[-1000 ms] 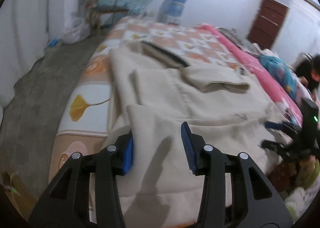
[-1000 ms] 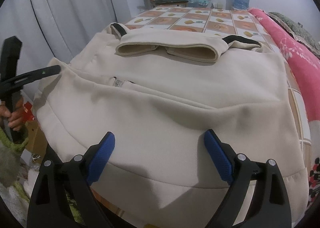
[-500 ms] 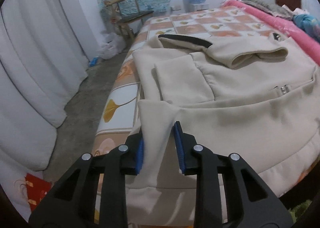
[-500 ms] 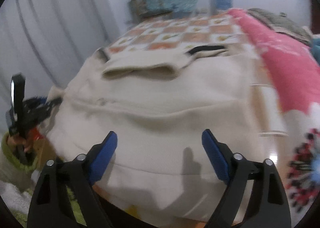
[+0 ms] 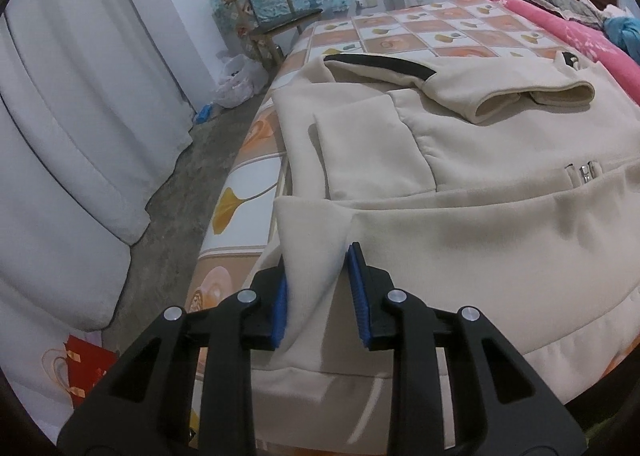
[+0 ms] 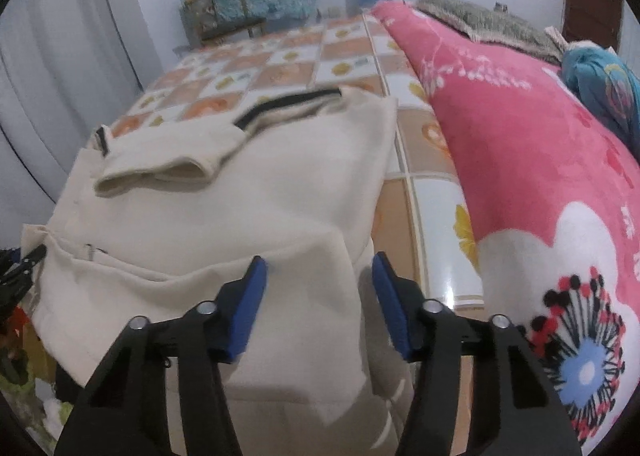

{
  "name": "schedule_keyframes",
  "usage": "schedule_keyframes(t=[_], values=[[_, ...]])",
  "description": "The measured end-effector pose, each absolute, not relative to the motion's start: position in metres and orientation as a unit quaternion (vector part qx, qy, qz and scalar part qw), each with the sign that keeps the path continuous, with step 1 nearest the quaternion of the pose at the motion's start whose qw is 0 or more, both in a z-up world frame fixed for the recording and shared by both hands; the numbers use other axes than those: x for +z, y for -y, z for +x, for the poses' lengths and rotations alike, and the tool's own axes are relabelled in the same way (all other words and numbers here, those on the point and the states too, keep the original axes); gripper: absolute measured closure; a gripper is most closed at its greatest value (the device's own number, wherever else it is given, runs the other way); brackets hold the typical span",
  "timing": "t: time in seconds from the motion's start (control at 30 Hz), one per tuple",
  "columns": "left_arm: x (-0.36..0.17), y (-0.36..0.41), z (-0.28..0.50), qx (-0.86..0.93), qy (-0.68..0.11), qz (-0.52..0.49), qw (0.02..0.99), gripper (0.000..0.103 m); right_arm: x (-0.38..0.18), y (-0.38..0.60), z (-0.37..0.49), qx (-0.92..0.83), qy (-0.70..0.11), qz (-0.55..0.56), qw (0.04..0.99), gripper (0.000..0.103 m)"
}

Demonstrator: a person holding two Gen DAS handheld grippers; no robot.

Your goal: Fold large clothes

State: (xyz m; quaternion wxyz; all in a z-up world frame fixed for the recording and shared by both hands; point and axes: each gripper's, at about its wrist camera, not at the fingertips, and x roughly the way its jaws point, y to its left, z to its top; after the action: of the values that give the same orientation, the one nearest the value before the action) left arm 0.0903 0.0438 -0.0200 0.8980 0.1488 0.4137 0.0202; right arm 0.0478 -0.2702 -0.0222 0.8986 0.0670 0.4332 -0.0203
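A bed (image 5: pixel 420 31) with a checked orange-and-white cover fills the room's near side; white curtains (image 5: pixel 80 115) hang along one wall and a pink floral blanket (image 6: pixel 540 159) lies along the bed's far edge. The cream jacket (image 5: pixel 500 223) lies flat on the near part of the bed, its hem hanging over the near edge.

Progress: both sleeves appear already folded in across the chest, cuffs meeting near the collar end. The hem-to-collar fold is judged not yet done.

Left gripper (image 5: pixel 316 296): its jaws have just been closing, and its pads now pinch a raised ridge of fabric at the jacket's near left corner. Right gripper (image 6: pixel 320 308): its jaws have just been closing around the near right corner; fabric sits between them, but a gap shows beside one pad, so no grip is judged yet.

Orientation: the jacket's long axis runs away from the grippers, hem nearest, dark-trimmed collar (image 5: pixel 380 63) farthest, pointing toward the far wall.
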Motion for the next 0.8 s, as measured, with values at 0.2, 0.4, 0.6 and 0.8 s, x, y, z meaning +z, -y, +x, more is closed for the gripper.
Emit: schedule_keyframes(t=[0.2, 0.4, 0.6, 0.8], values=[[-0.020, -0.042, 0.092, 0.024, -0.418, 0.145, 0.896, 0.076, -0.021, 0.263, 0.037, -0.028, -0.443, 0.047, 0.895, 0.065], [-0.019, -0.042, 0.093, 0.024, -0.420, 0.144, 0.896, 0.076, -0.017, 0.251, 0.027, -0.040, -0.445, 0.002, 0.895, 0.069], [-0.019, -0.042, 0.094, 0.025, -0.420, 0.145, 0.895, 0.076, -0.006, 0.248, 0.024, -0.029, -0.438, 0.009, 0.898, 0.069], [-0.019, -0.042, 0.094, 0.025, -0.420, 0.146, 0.895, 0.076, -0.011, 0.251, 0.027, -0.031, -0.445, 0.018, 0.895, 0.069]])
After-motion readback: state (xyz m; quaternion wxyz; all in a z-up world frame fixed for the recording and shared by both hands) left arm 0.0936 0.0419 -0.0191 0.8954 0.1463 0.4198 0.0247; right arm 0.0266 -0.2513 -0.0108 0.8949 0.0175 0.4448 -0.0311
